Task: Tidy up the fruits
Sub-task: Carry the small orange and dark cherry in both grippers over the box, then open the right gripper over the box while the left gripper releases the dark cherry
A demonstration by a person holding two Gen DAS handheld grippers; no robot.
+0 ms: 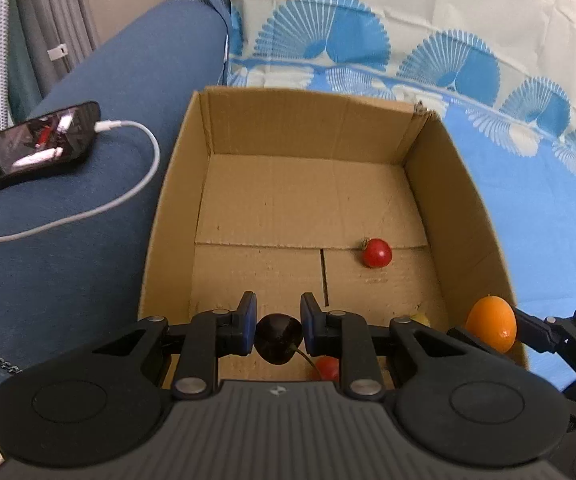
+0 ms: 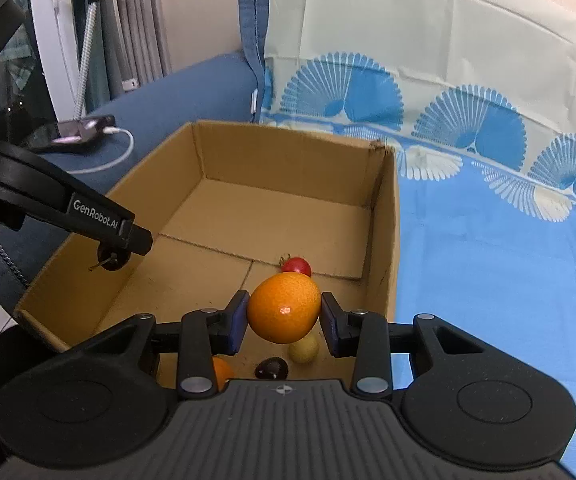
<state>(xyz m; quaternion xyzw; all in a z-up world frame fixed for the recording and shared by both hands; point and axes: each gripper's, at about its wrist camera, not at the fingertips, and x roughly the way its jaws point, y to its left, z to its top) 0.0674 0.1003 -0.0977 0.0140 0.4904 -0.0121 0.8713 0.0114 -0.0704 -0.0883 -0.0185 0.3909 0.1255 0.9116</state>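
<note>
An open cardboard box point(image 1: 471, 216) point(image 2: 192, 168) lies on a blue patterned cloth. My left gripper point(image 1: 276, 320) is shut on a dark cherry point(image 1: 278, 338) above the box's near edge; the cherry also shows in the right wrist view point(image 2: 112, 259). My right gripper point(image 2: 282, 312) is shut on an orange point(image 2: 282, 307) over the box's near right part; the orange also shows at the box's right wall in the left wrist view point(image 1: 491, 323). Inside the box lie a red cherry tomato point(image 1: 376, 253) point(image 2: 296, 266), a yellow fruit point(image 2: 303, 350), a dark cherry point(image 2: 272, 367), another orange fruit point(image 2: 223, 372) and a red fruit point(image 1: 327, 368).
A blue sofa arm point(image 1: 88, 152) left of the box carries a phone point(image 1: 40, 144) with a white charging cable point(image 1: 128, 196). The blue fan-patterned cloth point(image 2: 487, 260) covers the seat and backrest to the right. Curtains and a white frame point(image 2: 60, 40) stand at far left.
</note>
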